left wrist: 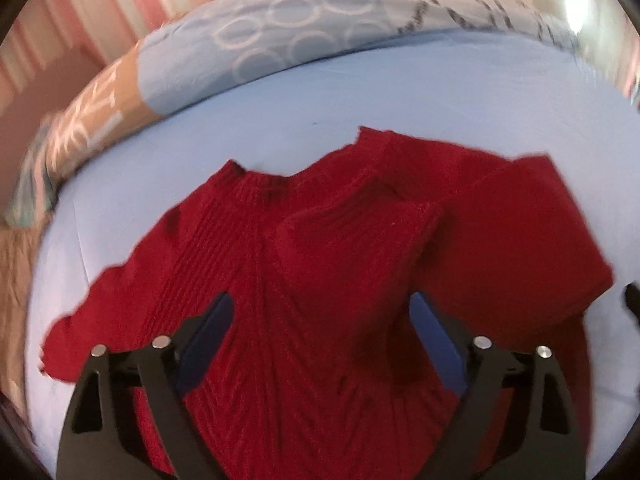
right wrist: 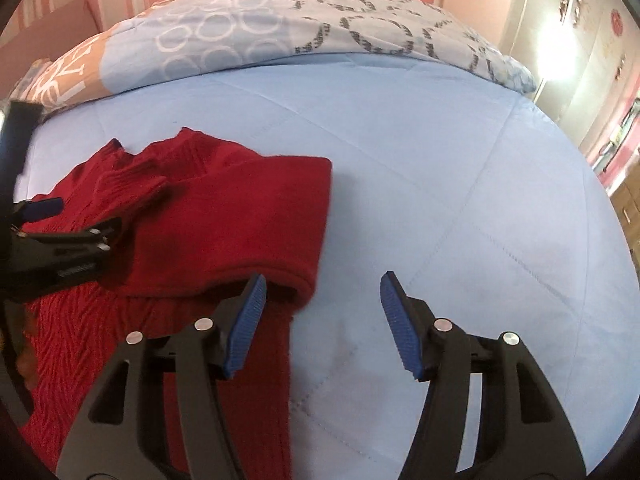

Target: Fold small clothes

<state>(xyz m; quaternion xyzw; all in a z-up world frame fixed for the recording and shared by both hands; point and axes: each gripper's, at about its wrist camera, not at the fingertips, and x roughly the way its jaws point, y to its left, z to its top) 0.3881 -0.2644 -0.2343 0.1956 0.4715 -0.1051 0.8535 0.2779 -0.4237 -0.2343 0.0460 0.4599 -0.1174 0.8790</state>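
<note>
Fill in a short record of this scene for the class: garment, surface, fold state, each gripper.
garment: red knitted sweater
surface: light blue quilted bedspread
fold state: one sleeve folded over the body
left gripper: open, above the sweater, nothing held
right gripper: open, at the sleeve cuff, nothing held
behind: patterned pillows

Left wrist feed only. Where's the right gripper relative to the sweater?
Observer: The right gripper hovers at the red sweater's right edge, by the folded-over sleeve's cuff.
Operator: Holding anything?
Observer: No. Its fingers are open, one over the cuff, the other over the blue bedspread.
Operator: What's right of the sweater?
Observer: Bedspread, then a wardrobe past the bed's edge.
</note>
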